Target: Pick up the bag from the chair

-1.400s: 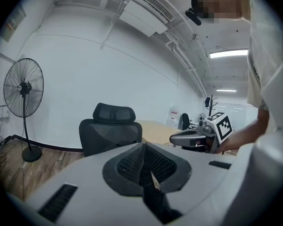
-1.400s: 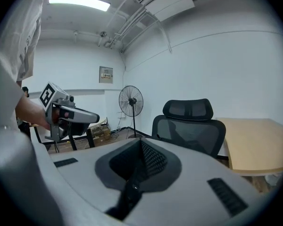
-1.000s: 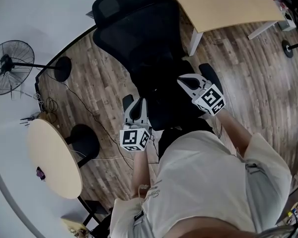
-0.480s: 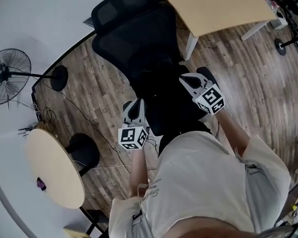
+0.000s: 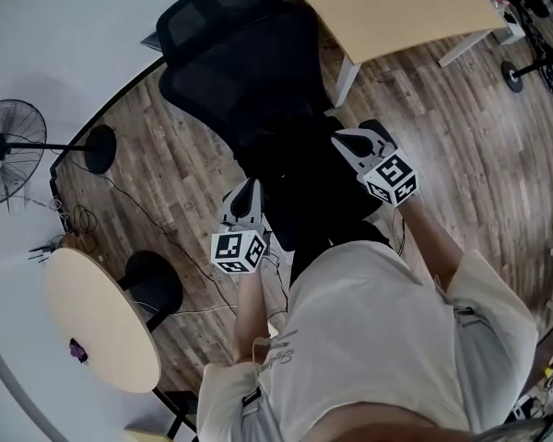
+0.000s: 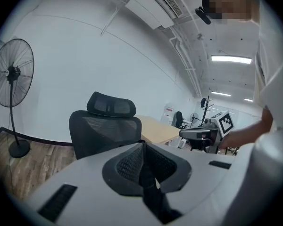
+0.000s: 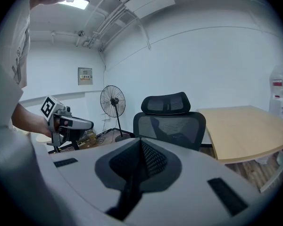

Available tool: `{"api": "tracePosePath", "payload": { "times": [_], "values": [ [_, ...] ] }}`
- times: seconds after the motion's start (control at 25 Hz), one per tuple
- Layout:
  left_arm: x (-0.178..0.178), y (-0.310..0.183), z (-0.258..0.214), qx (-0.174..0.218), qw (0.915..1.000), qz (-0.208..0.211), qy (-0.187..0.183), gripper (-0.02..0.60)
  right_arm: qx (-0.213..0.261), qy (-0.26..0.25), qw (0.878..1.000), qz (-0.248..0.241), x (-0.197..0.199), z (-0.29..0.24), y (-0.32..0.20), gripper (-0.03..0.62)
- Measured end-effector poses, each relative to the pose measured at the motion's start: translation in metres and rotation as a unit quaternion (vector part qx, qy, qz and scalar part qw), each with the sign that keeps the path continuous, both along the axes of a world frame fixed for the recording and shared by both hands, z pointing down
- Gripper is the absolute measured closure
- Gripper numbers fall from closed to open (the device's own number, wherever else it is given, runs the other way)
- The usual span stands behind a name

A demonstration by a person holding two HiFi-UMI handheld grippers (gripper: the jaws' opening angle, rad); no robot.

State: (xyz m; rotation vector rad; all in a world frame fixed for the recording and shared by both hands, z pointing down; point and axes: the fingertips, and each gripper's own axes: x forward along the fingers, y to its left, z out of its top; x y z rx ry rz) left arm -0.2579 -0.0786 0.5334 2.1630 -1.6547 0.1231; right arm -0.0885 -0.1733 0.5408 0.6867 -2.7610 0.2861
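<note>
A black office chair (image 5: 249,72) stands in front of me, its mesh back and headrest (image 6: 111,105) showing in both gripper views (image 7: 169,102). A dark mass lies on its seat (image 5: 304,187); I cannot tell the black bag apart from the seat. My left gripper (image 5: 247,187) is at the seat's left side and is shut (image 6: 142,145), with nothing seen between its jaws. At the seat's right side, my right gripper (image 5: 336,141) is likewise shut (image 7: 140,140) and empty. Each gripper shows in the other's view. The jaws hide the seat in both gripper views.
A wooden desk (image 5: 387,7) stands behind the chair on the right. At the left are a floor fan (image 5: 5,150), a round table (image 5: 101,320), a black stool (image 5: 152,279) and cables on the wood floor. A white wall curves behind.
Both grippers have edged a little forward along the sides of the chair seat. Their jaws stay shut.
</note>
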Motion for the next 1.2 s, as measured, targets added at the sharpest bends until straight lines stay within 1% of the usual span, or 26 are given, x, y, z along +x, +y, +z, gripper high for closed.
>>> {"api": "tracePosePath", "payload": {
  "times": [0.28,0.32,0.36,0.4,0.44,0.52,0.6,0.68,0.88,1.0,1.12,1.2],
  "values": [
    [0.005,-0.001,0.007,-0.013,0.9999,0.003,-0.001,0.554,-0.011,0.001,1.000,-0.014,0.002,0.011,-0.003,0.598],
    [0.004,-0.001,0.008,-0.016,0.9999,0.002,-0.001,0.554,-0.016,0.000,1.000,-0.021,0.000,0.013,-0.003,0.579],
    [0.003,-0.001,0.010,-0.019,0.9998,0.001,0.000,0.552,-0.021,-0.001,0.999,-0.028,-0.003,0.015,-0.003,0.495],
    [0.002,-0.002,0.013,-0.024,0.9997,-0.001,0.001,0.491,-0.026,-0.002,0.999,-0.033,-0.006,0.017,-0.003,0.407],
    [0.002,-0.002,0.016,-0.031,0.9995,-0.001,0.001,0.363,-0.028,-0.002,0.999,-0.034,-0.008,0.018,-0.003,0.392],
    [0.004,-0.002,0.021,-0.040,0.9992,0.010,0.000,0.353,-0.026,0.000,0.999,-0.032,-0.008,0.020,-0.004,0.430],
    [0.007,-0.003,0.026,-0.045,0.9988,0.021,-0.004,0.353,-0.029,0.003,0.999,-0.034,-0.008,0.024,-0.005,0.436],
    [0.007,-0.005,0.031,-0.051,0.9984,0.022,-0.006,0.353,-0.034,0.010,0.999,-0.040,-0.007,0.030,-0.006,0.445],
    [0.000,-0.015,0.051,-0.075,0.9970,0.012,0.011,0.353,-0.059,0.030,0.997,-0.048,-0.007,0.058,-0.018,0.444],
    [-0.007,-0.017,0.067,-0.092,0.9956,0.007,0.013,0.353,-0.079,0.034,0.995,-0.048,-0.006,0.076,-0.024,0.444],
    [-0.010,-0.024,0.083,-0.101,0.9947,0.015,0.016,0.353,-0.100,0.037,0.993,-0.051,-0.005,0.091,-0.032,0.444],
    [-0.014,-0.030,0.096,-0.108,0.9938,0.022,0.020,0.353,-0.104,0.043,0.992,-0.055,-0.008,0.099,-0.037,0.444]
  ]
}}
